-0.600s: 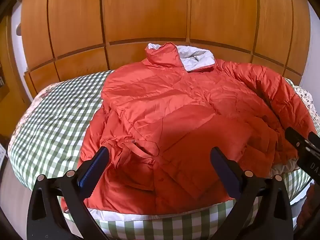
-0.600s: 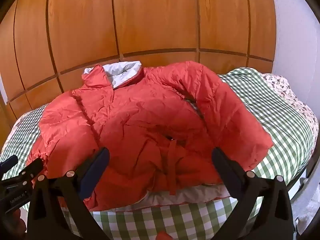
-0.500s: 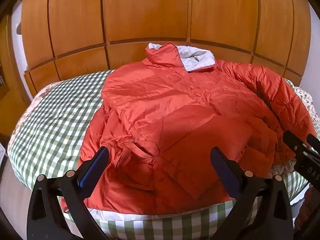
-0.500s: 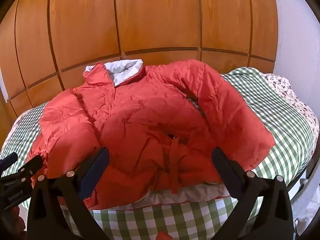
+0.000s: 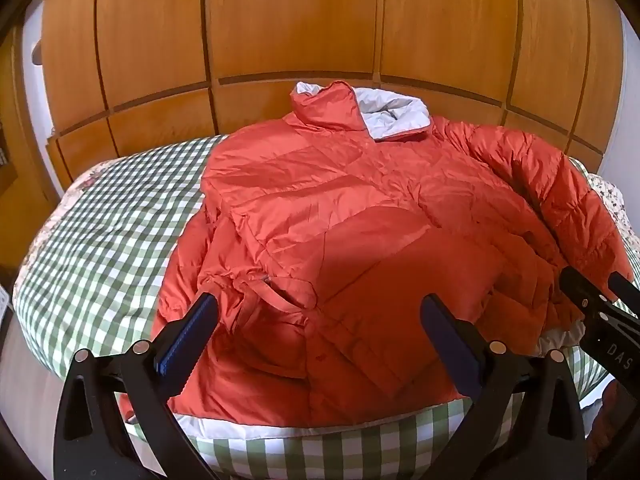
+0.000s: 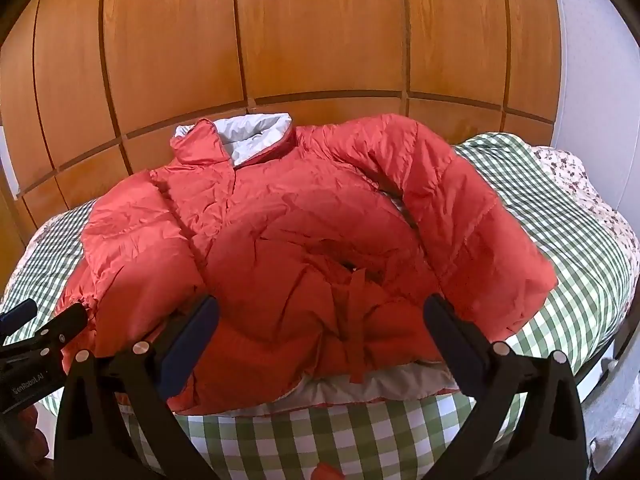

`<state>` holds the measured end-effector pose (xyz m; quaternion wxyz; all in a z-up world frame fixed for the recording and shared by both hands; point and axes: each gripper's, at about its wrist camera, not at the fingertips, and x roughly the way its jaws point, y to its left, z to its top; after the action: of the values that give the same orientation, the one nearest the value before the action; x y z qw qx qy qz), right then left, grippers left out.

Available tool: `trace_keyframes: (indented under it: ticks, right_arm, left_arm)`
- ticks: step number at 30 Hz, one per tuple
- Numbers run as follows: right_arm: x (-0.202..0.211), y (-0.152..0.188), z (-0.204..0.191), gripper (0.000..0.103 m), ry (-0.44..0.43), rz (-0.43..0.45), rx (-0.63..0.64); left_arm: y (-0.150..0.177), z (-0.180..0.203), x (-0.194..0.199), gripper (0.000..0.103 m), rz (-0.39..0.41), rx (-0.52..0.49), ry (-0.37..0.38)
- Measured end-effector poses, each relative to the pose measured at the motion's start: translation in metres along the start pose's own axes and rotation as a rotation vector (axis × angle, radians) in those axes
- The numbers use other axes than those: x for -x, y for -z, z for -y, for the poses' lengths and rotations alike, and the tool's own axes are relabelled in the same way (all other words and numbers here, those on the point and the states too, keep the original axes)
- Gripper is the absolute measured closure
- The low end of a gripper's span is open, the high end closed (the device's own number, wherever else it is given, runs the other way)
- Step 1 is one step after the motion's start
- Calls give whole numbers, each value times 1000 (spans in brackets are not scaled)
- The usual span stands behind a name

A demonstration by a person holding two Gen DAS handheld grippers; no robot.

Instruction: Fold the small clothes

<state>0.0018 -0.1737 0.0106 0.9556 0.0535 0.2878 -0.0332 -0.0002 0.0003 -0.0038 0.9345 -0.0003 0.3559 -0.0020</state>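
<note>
A red puffer jacket [image 5: 340, 232] with a white-lined collar [image 5: 390, 114] lies spread on the bed, collar at the far side, hem at the near edge. It also shows in the right wrist view [image 6: 304, 248]. Its right sleeve [image 6: 452, 208] curves along the right side; the other sleeve lies folded across the front. My left gripper [image 5: 318, 312] is open and empty above the near hem. My right gripper [image 6: 318, 312] is open and empty above the bunched hem and a loose strap [image 6: 354, 320]. Each gripper's tips show at the other view's edge.
The bed has a green-and-white checked cover [image 5: 108, 216] with a floral sheet [image 6: 592, 196] at its edges. A wooden panelled wardrobe [image 5: 296, 24] stands right behind the bed. A white wall [image 6: 592, 60] is on the right.
Both views have shifted only slightly; the right view sits a little lower on the jacket. The jacket has not moved and both grippers stay open.
</note>
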Motion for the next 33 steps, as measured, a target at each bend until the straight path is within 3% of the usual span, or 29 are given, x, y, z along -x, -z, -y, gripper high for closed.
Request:
trace_keyframes:
  ticks: [33]
  right_arm:
    - [-7, 0, 1, 2, -14, -33, 10]
  left_arm:
    - [0, -6, -11, 3, -67, 31, 22]
